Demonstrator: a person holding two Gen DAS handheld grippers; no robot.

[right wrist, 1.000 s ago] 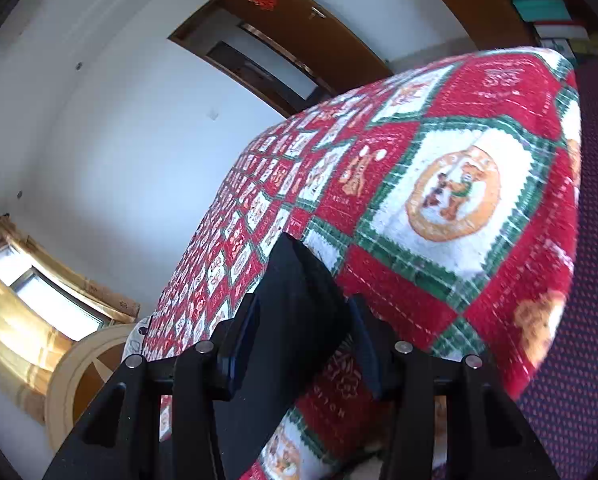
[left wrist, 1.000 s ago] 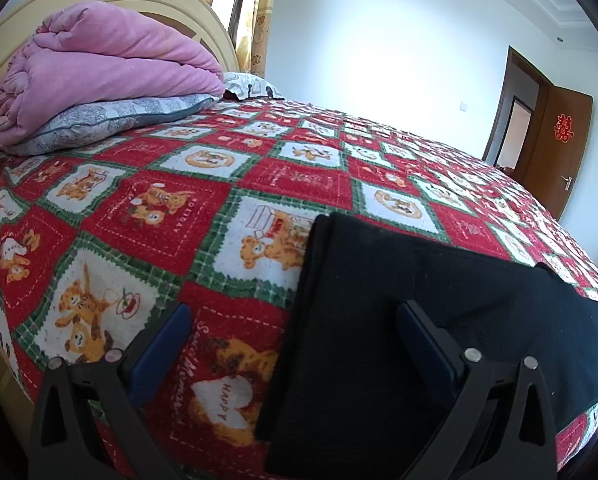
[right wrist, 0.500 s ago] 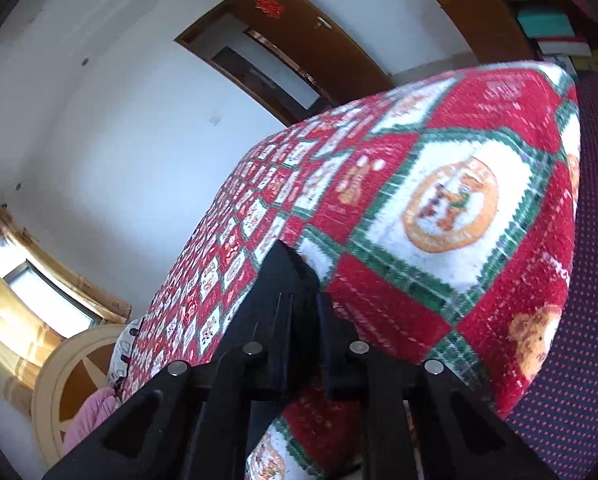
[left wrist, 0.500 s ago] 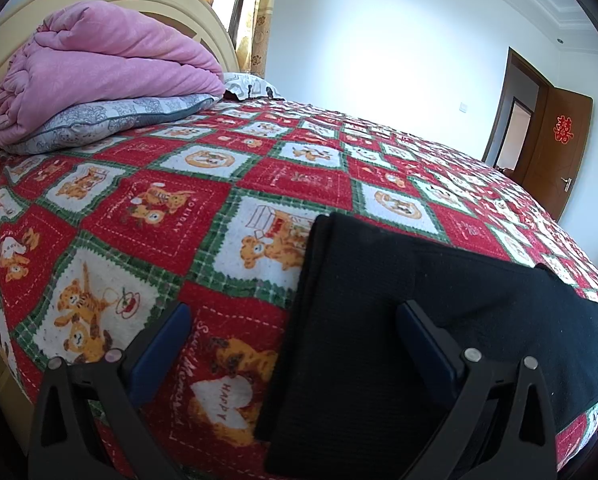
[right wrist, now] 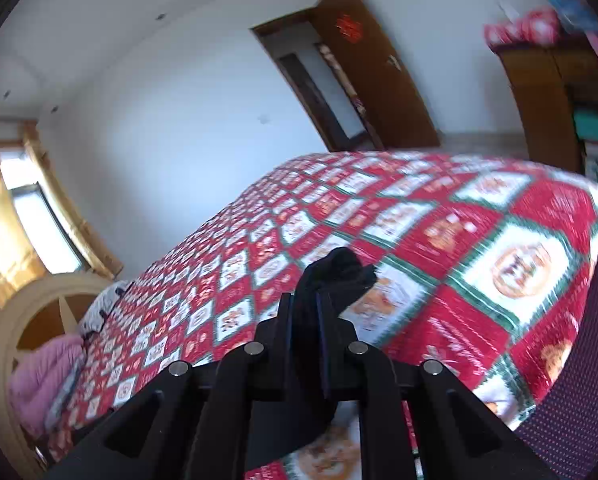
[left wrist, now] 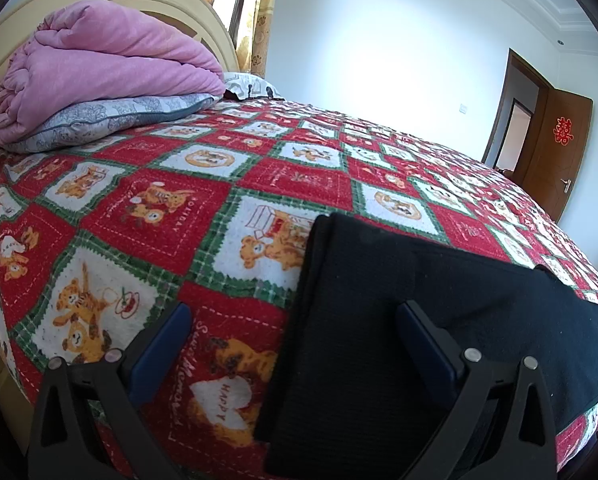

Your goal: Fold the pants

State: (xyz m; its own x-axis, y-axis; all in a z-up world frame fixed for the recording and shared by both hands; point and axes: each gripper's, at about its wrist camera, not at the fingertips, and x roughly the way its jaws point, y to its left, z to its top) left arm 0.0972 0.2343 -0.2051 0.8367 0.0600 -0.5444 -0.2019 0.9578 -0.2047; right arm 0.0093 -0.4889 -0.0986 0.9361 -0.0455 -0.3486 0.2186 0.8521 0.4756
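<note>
Black pants [left wrist: 379,320] lie in a long flat strip on the red patchwork bedspread [left wrist: 159,208], running from the near edge off to the right. My left gripper [left wrist: 295,320] is open and hovers low over the pants' near end, one finger over the bedspread, one over the cloth. In the right wrist view my right gripper [right wrist: 305,304] is shut on the other end of the pants [right wrist: 339,272], lifted off the bed with the cloth bunched above the fingertips.
A pink folded blanket [left wrist: 99,72] on a grey pillow [left wrist: 111,118] lies by the cream headboard [left wrist: 151,0]. A brown door [left wrist: 559,128] stands open at the far right. A wooden cabinet [right wrist: 547,92] stands beyond the bed's foot.
My right gripper closed on the pants' end and lifted it off the bed, swinging its view. My left gripper stayed open and still.
</note>
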